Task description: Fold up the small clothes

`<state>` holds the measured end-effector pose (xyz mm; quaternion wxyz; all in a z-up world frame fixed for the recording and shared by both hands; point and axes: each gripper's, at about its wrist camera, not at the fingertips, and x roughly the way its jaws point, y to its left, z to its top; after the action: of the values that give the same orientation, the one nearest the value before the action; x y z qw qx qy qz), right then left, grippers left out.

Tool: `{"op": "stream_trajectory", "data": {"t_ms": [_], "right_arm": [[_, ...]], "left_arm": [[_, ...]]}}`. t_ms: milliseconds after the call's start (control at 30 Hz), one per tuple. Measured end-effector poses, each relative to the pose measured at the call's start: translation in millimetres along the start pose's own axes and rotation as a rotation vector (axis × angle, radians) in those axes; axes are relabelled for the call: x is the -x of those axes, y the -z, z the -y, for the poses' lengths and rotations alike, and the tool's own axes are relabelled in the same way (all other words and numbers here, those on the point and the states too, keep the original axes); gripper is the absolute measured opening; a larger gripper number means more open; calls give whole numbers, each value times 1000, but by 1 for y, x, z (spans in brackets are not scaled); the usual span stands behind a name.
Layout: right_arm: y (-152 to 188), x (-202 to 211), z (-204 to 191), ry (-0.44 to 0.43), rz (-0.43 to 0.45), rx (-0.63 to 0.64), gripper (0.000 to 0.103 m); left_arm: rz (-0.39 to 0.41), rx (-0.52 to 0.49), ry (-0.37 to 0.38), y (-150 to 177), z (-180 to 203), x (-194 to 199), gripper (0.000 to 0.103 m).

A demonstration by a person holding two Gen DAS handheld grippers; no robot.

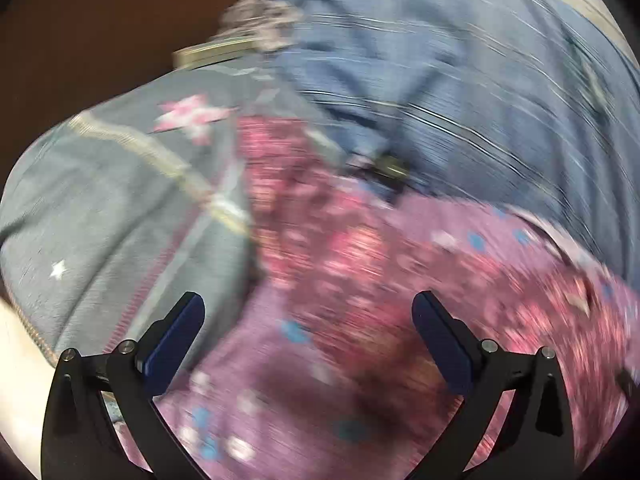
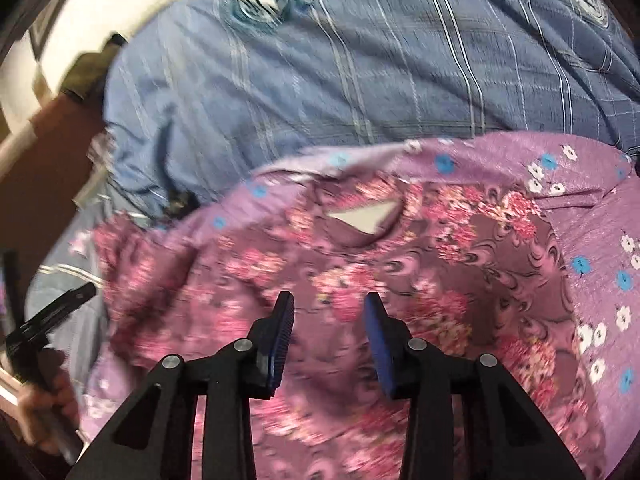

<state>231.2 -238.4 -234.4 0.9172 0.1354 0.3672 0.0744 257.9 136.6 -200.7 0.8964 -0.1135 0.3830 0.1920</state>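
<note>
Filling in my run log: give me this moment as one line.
phase: between grasps | left gripper: open, empty | right gripper: open, empty | floral garment: unfolded on blue sheet

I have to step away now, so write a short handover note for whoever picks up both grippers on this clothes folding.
Left gripper: open, empty, above the clothes.
Right gripper: partly open, nothing between its pads, over the pink floral garment.
The floral garment lies rumpled on a purple flowered cloth, with a blue plaid sheet behind and a grey star-print garment to the left.
Done: no finished fold visible.
Left: flatten and fold the floral garment, then the grey one.
</note>
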Motion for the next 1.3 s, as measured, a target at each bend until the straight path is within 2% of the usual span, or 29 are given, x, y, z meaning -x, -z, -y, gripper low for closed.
{"op": "stream_trajectory", "data": {"t_ms": [67,133,167,200,267,333,467,733,800,867,933,967,1033,1167,1300], "right_arm": [[3,-1,-9,-17,11,10,39],[7,-3,-13,-14,3,26,39],[6,-9,-15,-9,-11,33,39],[7,-11,-15,-8,-24,34,39],[10,-19,-13,-17,-46,18,39],[9,-28,-12,-27,-63,2,39],[11,-37,-10,-30,-73,6,39],[10,-48,12,-23,-97,-31,39],[8,-49,17,-19,-95,-37,39],[5,-49,23,-19,-90,-51,38],[3,-48,28,-26,-82,-69,37],[2,-47,29,-27,-78,-70,35],[1,-43,30,-24,-64,-69,33],[0,-33,31,-30,-34,-70,31],[-3,-22,30,-45,3,-75,31]], "left_arm": [[-8,71,-16,-1,-25,-18,103],[-100,147,-9,0,-47,-44,102],[-173,219,86,-2,-58,-59,101],[-170,271,167,-4,-64,-63,101],[-146,315,197,-8,-67,-66,101],[-143,315,228,-14,-63,-72,101],[-131,328,269,-27,-50,-92,101],[-61,315,278,-67,-43,-119,99],[-41,311,275,-68,-44,-121,85],[-62,313,281,-68,-46,-128,38],[-122,342,304,-62,-53,-143,15],[-139,349,306,-58,-56,-148,8],[-121,353,309,-56,-60,-145,4],[-7,302,285,-61,-55,-113,3],[76,235,335,-67,-38,-70,3]]}}
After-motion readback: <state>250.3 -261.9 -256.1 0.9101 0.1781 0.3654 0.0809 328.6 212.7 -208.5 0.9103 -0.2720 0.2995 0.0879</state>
